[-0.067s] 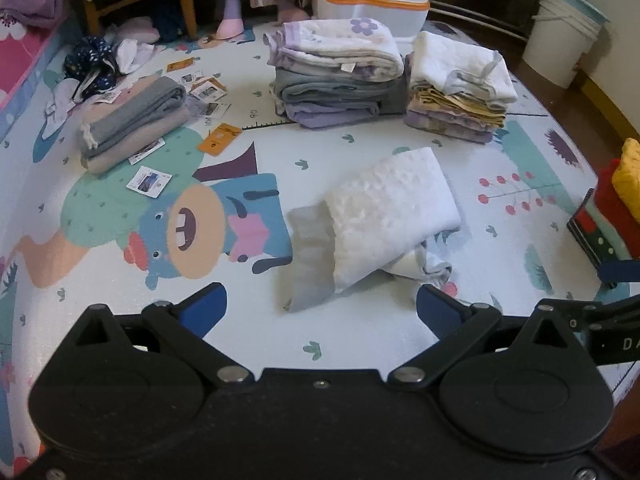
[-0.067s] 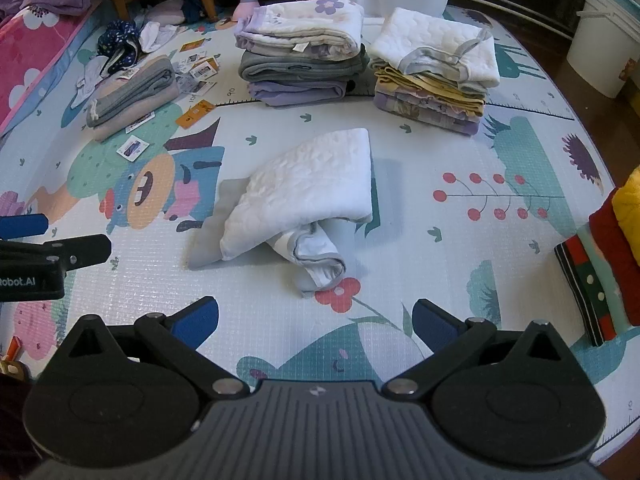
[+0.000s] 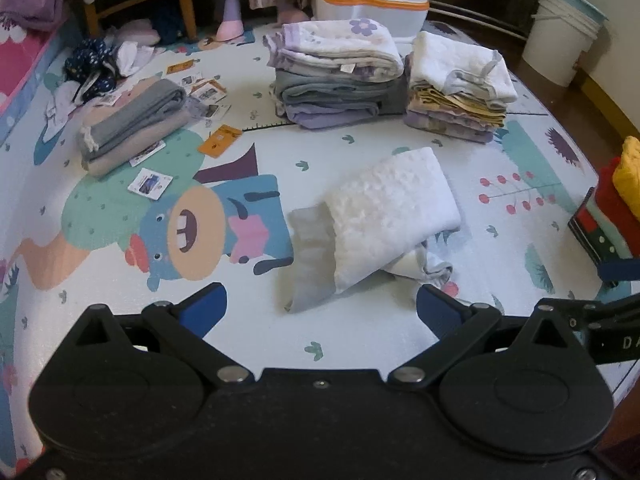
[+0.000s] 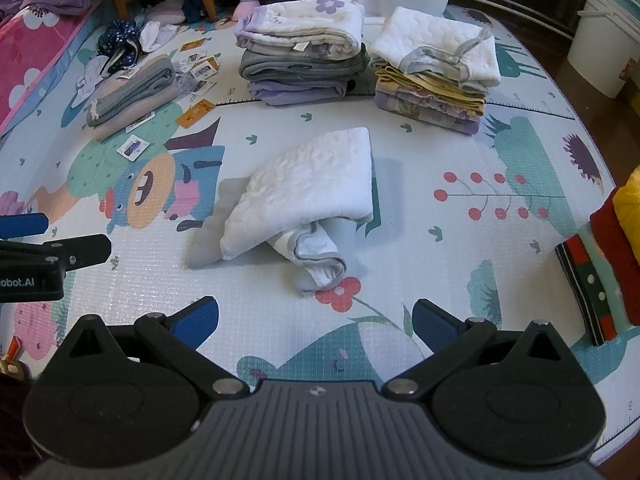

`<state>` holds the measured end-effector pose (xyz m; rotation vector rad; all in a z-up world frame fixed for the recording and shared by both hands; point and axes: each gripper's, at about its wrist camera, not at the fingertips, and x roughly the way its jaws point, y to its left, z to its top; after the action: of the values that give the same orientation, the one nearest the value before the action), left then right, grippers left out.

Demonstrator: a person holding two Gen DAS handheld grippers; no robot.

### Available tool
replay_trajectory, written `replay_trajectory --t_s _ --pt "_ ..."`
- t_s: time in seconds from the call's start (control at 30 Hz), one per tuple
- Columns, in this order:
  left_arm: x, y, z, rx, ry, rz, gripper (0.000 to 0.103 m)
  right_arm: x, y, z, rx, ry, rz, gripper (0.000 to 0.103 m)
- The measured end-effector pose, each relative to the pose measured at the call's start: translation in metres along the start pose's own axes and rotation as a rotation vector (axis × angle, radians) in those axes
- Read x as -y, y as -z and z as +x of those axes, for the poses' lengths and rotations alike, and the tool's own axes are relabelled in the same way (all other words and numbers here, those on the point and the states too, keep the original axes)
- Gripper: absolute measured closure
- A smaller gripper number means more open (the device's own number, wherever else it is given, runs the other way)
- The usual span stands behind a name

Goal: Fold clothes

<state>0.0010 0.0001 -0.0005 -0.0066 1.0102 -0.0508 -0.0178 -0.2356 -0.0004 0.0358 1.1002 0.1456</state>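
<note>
**White garment lying half-folded on the play mat**

Left wrist view: I am holding my left gripper (image 3: 322, 308) spread wide and empty above the mat (image 3: 120, 292). The white garment (image 3: 390, 212) is lying just ahead, its grey lining sticking out at the near left. Two folded stacks (image 3: 336, 72) are sitting behind it.

Right wrist view: My right gripper (image 4: 316, 318) is hovering with fingers apart, gripping nothing. The garment (image 4: 312, 192) is resting mid-mat, a rolled sleeve (image 4: 320, 256) pointing toward me.
</note>
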Motion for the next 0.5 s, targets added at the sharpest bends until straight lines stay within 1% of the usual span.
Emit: replay_trajectory --t_s 0.17,0.33,0.5 --pt "-0.0039 -0.0012 -0.0016 0.005 0.003 0.007 0.000 0.0024 -0.0018 -0.0014 -0.002 0.004 -0.001 0.000" --pt "0.0046 0.0040 -0.0026 0.011 -0.030 0.023 0.000 -0.0031 0.0009 0.0038 -0.003 0.007 -0.004 0.000" --pt "0.0007 0.0032 -0.0005 0.006 -0.028 0.025 0.000 -0.0050 0.0024 0.0052 -0.002 0.005 -0.010 0.000"
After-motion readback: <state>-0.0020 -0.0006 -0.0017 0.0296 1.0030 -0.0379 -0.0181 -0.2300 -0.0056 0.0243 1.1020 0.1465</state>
